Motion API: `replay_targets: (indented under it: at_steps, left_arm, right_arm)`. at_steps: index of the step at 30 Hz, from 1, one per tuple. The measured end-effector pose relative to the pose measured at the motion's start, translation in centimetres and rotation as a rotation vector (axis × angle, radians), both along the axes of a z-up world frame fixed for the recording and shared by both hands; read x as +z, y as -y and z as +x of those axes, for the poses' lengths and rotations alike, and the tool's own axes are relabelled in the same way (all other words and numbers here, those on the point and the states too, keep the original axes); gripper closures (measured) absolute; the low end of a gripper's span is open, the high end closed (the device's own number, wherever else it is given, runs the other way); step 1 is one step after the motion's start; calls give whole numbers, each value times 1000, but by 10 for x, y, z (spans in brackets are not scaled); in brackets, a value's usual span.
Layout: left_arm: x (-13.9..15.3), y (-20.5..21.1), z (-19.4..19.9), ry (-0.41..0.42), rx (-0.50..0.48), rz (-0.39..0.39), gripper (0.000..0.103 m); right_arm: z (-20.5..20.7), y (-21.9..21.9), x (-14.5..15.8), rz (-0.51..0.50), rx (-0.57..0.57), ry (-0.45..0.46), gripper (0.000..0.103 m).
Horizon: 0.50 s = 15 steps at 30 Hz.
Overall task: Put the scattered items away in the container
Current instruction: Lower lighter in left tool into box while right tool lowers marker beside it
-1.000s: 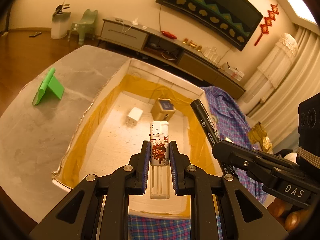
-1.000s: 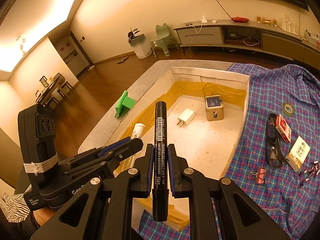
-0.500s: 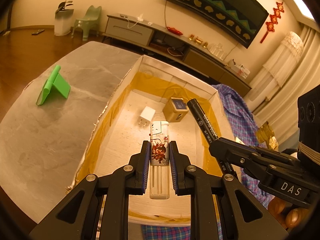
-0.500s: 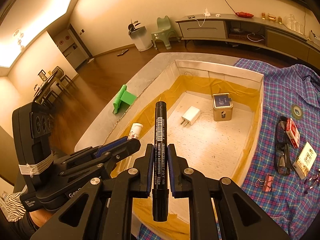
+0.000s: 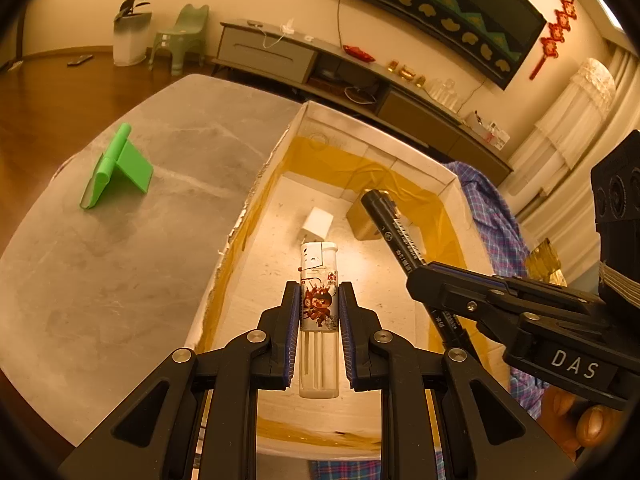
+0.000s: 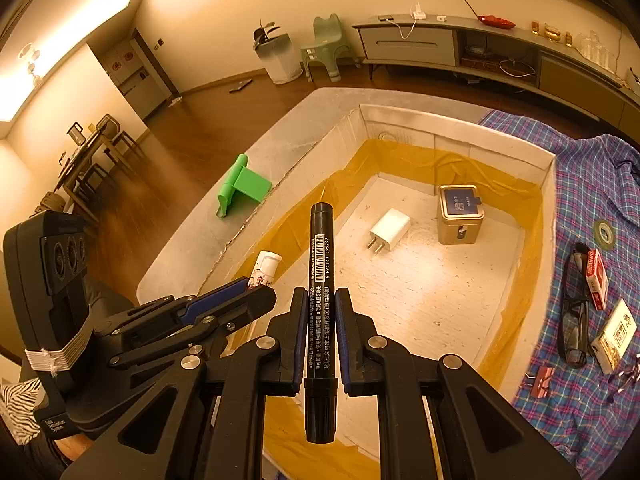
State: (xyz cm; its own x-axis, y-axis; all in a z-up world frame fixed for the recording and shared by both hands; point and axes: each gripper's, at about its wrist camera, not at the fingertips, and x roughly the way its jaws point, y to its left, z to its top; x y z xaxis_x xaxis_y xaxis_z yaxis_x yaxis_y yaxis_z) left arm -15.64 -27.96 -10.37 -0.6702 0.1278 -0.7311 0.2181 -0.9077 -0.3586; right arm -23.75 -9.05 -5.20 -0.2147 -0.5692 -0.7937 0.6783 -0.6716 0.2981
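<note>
Holding both loads above the large white foam box with yellow-taped walls [image 6: 548, 184], the person looks ready to drop them in. On its floor lie a gold square tin [image 6: 460, 220] and a white plug adapter [image 6: 390, 228]. The right gripper [image 6: 318, 338] clamps a black marker pen [image 6: 320, 280]; the left gripper [image 5: 319, 332] clamps a clear printed lighter [image 5: 319, 304]. Best to lower each over bare floor — clear of tin and adapter — before letting go.

Box [image 6: 548, 184] floor bare at centre and 6 o'clock; white charger [image 6: 390, 229] at 12 and gold tin [image 6: 460, 220] at 1 o'clock block the far end.
</note>
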Motion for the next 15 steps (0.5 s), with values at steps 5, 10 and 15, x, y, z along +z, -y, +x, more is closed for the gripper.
replay_targets:
  at_steps: [5,10,15]
  left_arm:
    - [-3,3,-5,15,-9,0,83]
    - [-5,3,-9,29,-22,-10,83]
    - [-6,1,-14,47,-42,-35,83]
  right_arm:
    - [-4,8,-9,30,-2,11,88]
    - [-10,14,-20,53,-6,38,88]
    - [-15,20,-30,79,-8,67,88]
